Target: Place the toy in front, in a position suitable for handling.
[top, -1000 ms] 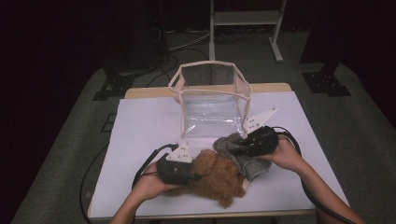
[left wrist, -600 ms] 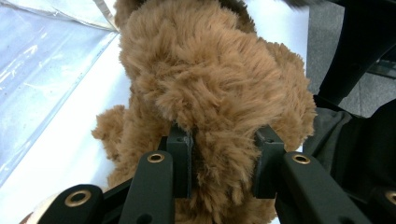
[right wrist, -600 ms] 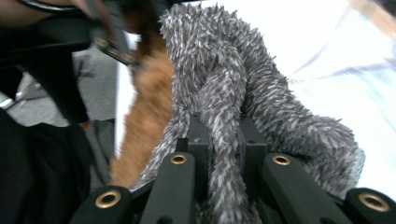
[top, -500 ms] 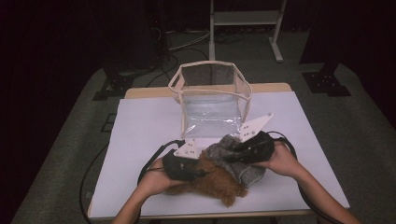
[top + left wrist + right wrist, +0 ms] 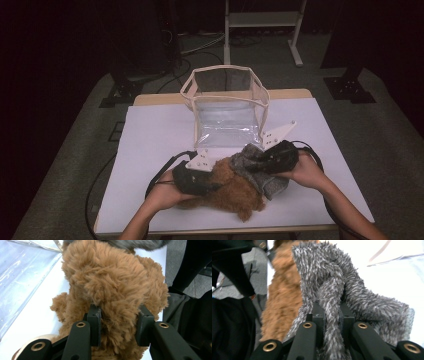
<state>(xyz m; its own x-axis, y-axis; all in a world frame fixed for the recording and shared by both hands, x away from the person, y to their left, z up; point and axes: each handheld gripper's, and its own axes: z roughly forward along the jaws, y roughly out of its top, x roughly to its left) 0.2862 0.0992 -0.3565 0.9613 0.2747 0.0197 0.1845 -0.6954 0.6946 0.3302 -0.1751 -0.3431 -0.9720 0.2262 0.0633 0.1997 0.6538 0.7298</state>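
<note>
Near the counter's (image 5: pixel 150 130) front edge, the left tool (image 5: pixel 117 326) clamps the brown plush toy (image 5: pixel 227 187) while the right tool (image 5: pixel 332 322) pinches the grey fuzzy garment (image 5: pixel 260 170) touching it. Pull gently, keeping the toy steady.

Clear plastic bag (image 5: pixel 226 112) — upright on white table (image 5: pixel 150 135).

the high view is dim, with the room around nearly black and light falling mainly on the white table (image 5: pixel 155 135), where the clear bag (image 5: pixel 227 107) shows soft glare. both gripper views are brighter; the far brown fur looks blurred, the right view's white background washed out.
</note>
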